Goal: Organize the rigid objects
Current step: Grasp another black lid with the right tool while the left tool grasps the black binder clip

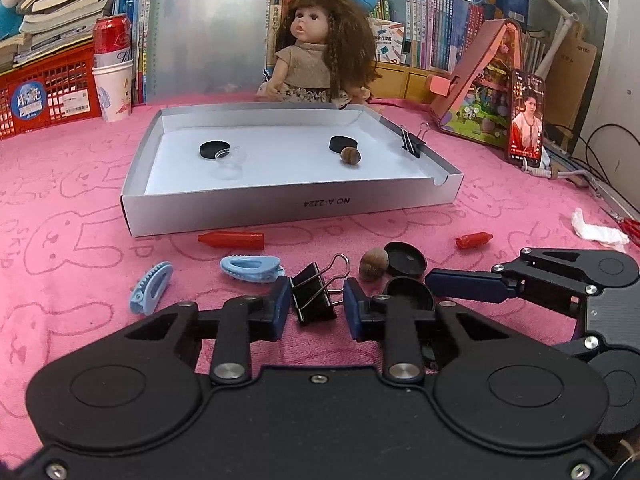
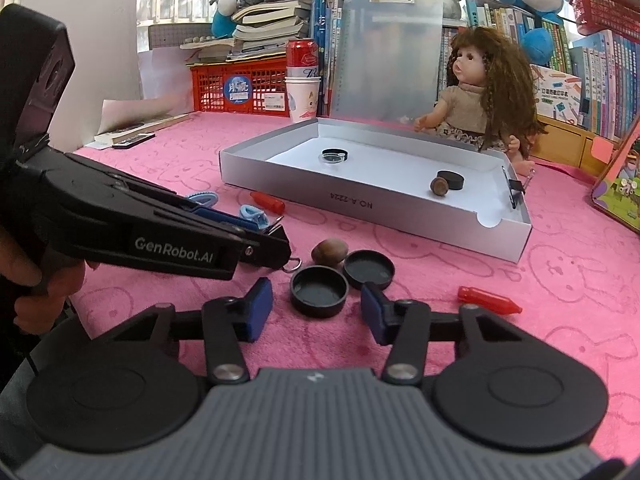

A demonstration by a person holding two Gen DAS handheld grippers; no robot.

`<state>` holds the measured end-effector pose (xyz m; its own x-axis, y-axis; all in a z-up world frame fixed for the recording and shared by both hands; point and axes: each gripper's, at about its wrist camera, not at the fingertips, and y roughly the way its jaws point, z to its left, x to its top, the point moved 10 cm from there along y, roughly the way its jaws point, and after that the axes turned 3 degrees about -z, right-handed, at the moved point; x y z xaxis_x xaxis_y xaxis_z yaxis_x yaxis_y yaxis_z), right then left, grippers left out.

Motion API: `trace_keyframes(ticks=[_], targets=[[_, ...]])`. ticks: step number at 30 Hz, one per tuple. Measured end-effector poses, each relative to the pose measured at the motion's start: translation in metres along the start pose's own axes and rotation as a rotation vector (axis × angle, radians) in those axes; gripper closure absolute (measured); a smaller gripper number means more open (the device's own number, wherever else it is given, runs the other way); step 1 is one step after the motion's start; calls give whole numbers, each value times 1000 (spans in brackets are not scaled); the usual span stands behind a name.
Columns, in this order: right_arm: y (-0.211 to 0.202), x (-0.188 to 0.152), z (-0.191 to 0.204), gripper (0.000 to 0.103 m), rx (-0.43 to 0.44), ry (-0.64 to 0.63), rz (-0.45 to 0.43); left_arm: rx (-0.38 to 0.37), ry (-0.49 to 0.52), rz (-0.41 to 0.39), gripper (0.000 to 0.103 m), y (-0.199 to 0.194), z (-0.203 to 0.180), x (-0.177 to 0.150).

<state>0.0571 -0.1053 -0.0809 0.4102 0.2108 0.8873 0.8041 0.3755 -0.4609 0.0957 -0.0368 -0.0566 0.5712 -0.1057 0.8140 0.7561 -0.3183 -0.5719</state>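
A white shallow box (image 1: 288, 204) (image 2: 360, 204) lies on the pink cloth and holds two black caps, a brown nut (image 1: 350, 155), a clear lens and a black binder clip (image 1: 412, 142) on its right wall. My left gripper (image 1: 316, 306) is open around a black binder clip (image 1: 314, 294) lying on the cloth. My right gripper (image 2: 316, 308) is open just behind a black cap (image 2: 319, 290), with a second cap (image 2: 369, 268) and a nut (image 2: 329, 251) beyond. Two red crayon-like caps (image 1: 232, 239) (image 1: 473, 239) and two blue hair clips (image 1: 250, 268) (image 1: 150, 288) lie in front of the box.
A doll (image 1: 320, 48) sits behind the box, with a clipboard, books, a red crate (image 1: 48, 92), a paper cup and can at the back. A phone (image 1: 526, 118) and a pink toy house stand right. Crumpled tissue (image 1: 596, 230) lies at the right edge.
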Motion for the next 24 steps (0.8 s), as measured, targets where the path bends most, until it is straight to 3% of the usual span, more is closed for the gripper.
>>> trace_keyframes(ticks=[9,13,24], targets=[[0,1,-1,57,-8,3,-2,21,19,0,75,2,-3,0],[-1,1,-1,66,-9,2,-2,37,10,-5,82,1,0,1],[-5,7,-9,66,-48,9,-16,49,32,-44,83,-11,-2,12]])
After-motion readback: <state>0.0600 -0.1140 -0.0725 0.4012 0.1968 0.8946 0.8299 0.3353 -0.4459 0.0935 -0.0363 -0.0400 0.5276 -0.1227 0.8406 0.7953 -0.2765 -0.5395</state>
